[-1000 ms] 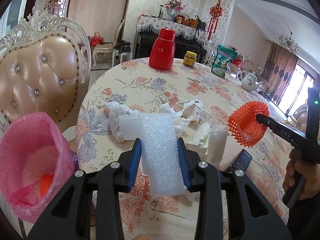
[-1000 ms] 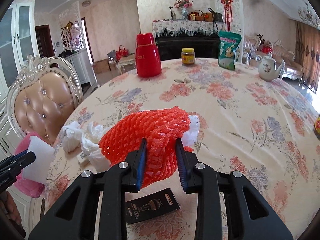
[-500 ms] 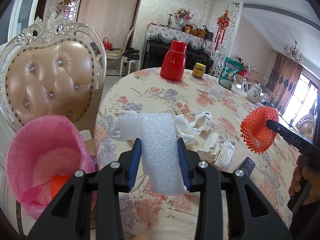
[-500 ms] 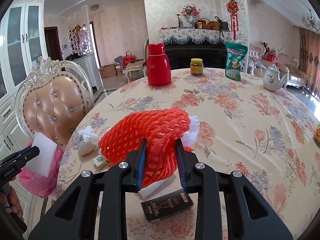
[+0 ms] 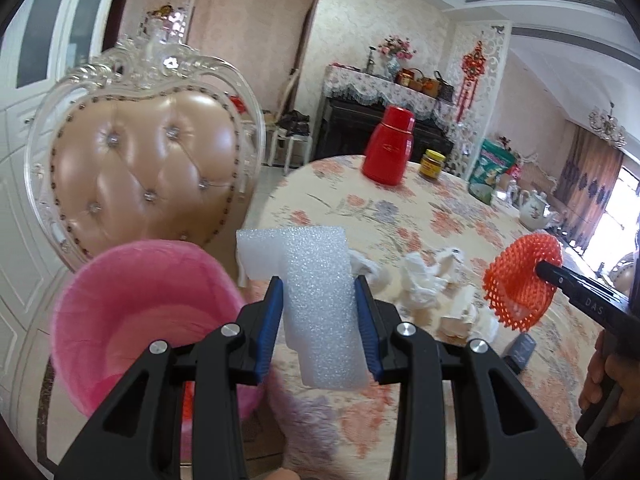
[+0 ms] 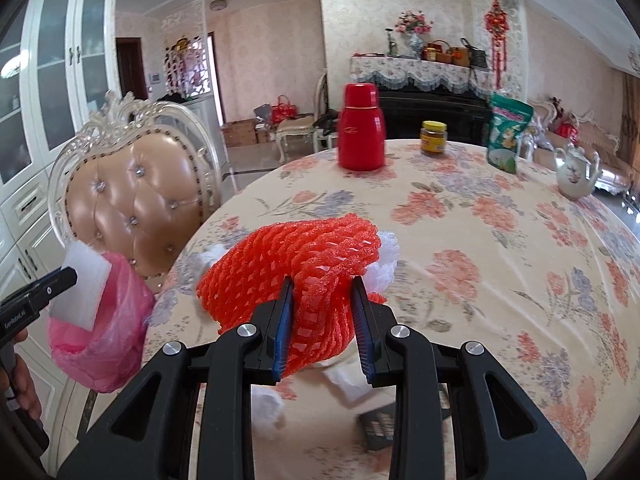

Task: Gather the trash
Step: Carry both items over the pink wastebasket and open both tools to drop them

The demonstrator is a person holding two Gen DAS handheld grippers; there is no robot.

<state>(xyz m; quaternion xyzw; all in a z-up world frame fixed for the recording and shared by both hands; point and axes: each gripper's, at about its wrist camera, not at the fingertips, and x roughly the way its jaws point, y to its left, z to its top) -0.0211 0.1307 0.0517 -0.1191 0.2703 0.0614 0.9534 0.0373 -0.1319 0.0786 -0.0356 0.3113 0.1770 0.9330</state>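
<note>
White bubbly foam sheet fills my left wrist view, a T-shaped slab clamped between the blue pads of the left gripper. The pink-lined bin gapes at nine o'clock of it, beside the table. At three o'clock I see the right gripper pinching the orange net.

From the right wrist, the orange foam net, a soft mesh sleeve, bunches between the right gripper's nearly closed jaws. The bin sits at nine o'clock, the foam sheet above its rim. Crumpled tissues lie on the floral cloth.
</note>
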